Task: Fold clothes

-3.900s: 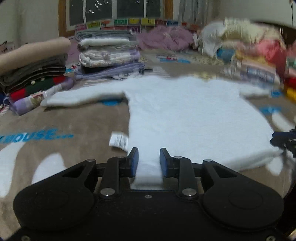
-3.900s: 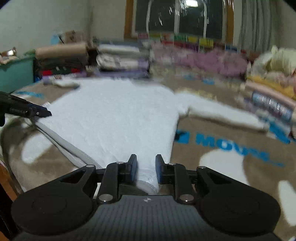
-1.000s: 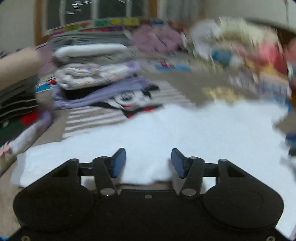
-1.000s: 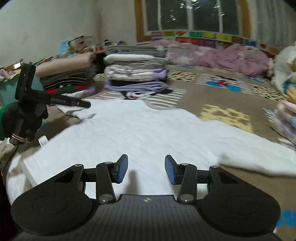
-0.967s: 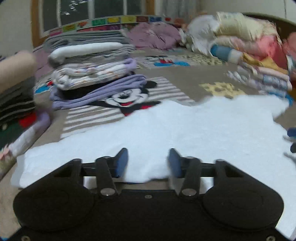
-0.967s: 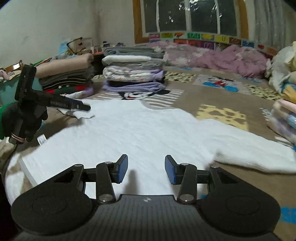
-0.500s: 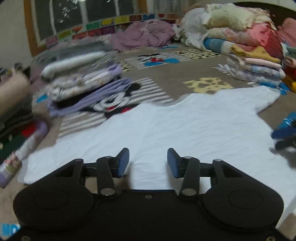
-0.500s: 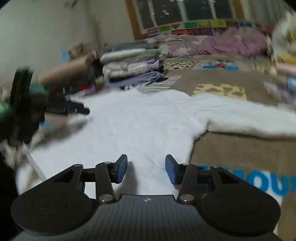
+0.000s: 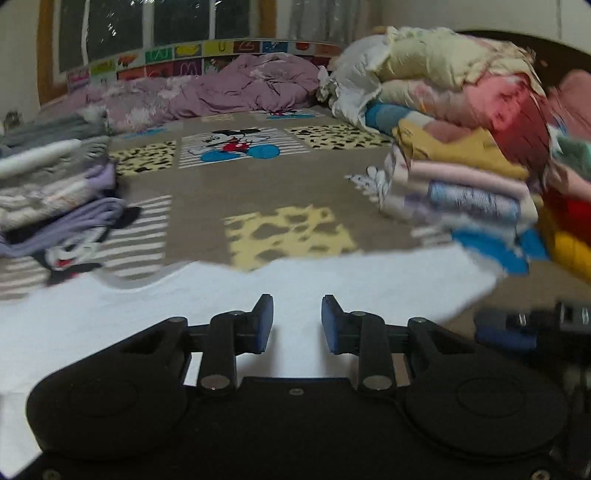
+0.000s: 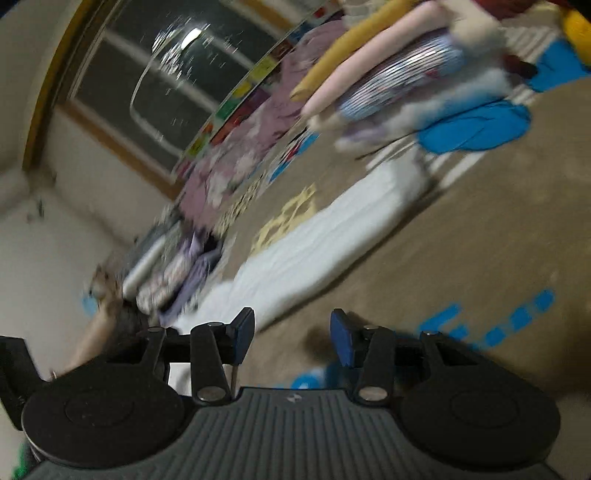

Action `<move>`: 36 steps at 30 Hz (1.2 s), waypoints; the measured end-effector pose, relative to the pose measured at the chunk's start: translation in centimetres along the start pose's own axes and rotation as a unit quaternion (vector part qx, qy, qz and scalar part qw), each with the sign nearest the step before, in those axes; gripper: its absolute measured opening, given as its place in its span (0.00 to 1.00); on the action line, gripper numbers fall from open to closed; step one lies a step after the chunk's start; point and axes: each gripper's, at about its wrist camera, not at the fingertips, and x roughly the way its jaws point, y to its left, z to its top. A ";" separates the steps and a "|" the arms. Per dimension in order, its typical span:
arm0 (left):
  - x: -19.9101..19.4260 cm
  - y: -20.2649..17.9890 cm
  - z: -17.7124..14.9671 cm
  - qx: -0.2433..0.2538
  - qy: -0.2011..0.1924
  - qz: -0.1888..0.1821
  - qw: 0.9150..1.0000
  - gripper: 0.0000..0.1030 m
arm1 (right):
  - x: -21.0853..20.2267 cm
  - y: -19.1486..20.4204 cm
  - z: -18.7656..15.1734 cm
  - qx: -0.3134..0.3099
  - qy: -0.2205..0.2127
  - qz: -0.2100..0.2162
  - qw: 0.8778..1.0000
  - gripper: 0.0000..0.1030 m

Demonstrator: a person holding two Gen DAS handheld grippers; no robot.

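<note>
- Brown patterned blanket [image 9: 199, 206] covers the whole surface we work on, with Mickey Mouse panels and yellow spotted patches, under a dark window [image 9: 155, 29] at the far edge.
- Along the right edge we see a tall stack of folded bedding [image 9: 461, 147] in cream, pink, yellow and blue; along the left edge sits a lower pile of folded clothes [image 9: 51, 192].
- A rumpled purple quilt [image 9: 207, 92] lies at the far edge below the window.
- We find the white sweater [image 9: 332, 280] spread flat on the blanket, its sleeve [image 10: 325, 236] stretched toward the right-edge stack.
- Our left gripper [image 9: 297, 319] hovers over the sweater body, fingers apart and holding nothing.
- Our right gripper [image 10: 291, 338] is tilted, fingers spread wide with nothing between them, over bare blanket just beside the sleeve; that view is blurred.
</note>
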 end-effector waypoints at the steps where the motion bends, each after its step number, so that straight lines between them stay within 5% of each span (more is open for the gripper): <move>1: 1.3 -0.8 -0.4 0.015 0.020 -0.004 1.000 0.28 | 0.0 -0.7 0.4 0.019 -0.007 -0.006 1.000 0.45; 4: 4.0 -3.2 -1.4 0.069 0.061 -0.005 0.996 0.28 | 0.3 -2.5 1.1 0.069 -0.015 -0.012 0.997 0.37; 10: 1.3 -2.9 0.7 0.038 0.004 -0.019 0.999 0.28 | 1.0 -4.0 2.6 0.090 -0.041 -0.029 0.995 0.37; 12: 1.8 -3.4 0.9 0.038 0.002 -0.028 0.999 0.28 | 1.4 -4.5 3.1 0.094 -0.050 -0.036 0.994 0.37; 14: 3.6 -5.2 0.1 0.063 0.039 -0.040 0.996 0.28 | 1.7 -4.9 3.6 0.098 -0.058 -0.043 0.993 0.35; 19: 3.0 -7.9 -0.1 0.103 0.016 -0.016 0.994 0.28 | 2.9 -5.5 4.3 0.085 -0.058 -0.076 0.992 0.14; 24: 4.9 -9.8 -1.0 0.102 0.059 -0.030 0.993 0.44 | 3.1 -5.9 4.2 0.089 -0.059 -0.077 0.991 0.10; 28: 3.5 -7.2 1.1 0.052 0.055 -0.050 0.996 0.42 | 2.8 -6.2 4.0 0.091 -0.060 -0.073 0.991 0.10; 30: 3.1 -5.2 2.4 0.044 0.016 -0.006 0.999 0.42 | 2.6 -6.4 4.0 0.092 -0.059 -0.068 0.992 0.10; 33: 4.5 -2.0 4.0 -0.014 0.012 0.028 0.999 0.41 | 2.0 -6.6 3.8 0.090 -0.059 -0.064 0.992 0.10; 36: 8.2 -0.9 3.3 -0.022 0.063 0.018 0.998 0.40 | 1.8 -6.7 3.7 0.089 -0.060 -0.065 0.992 0.10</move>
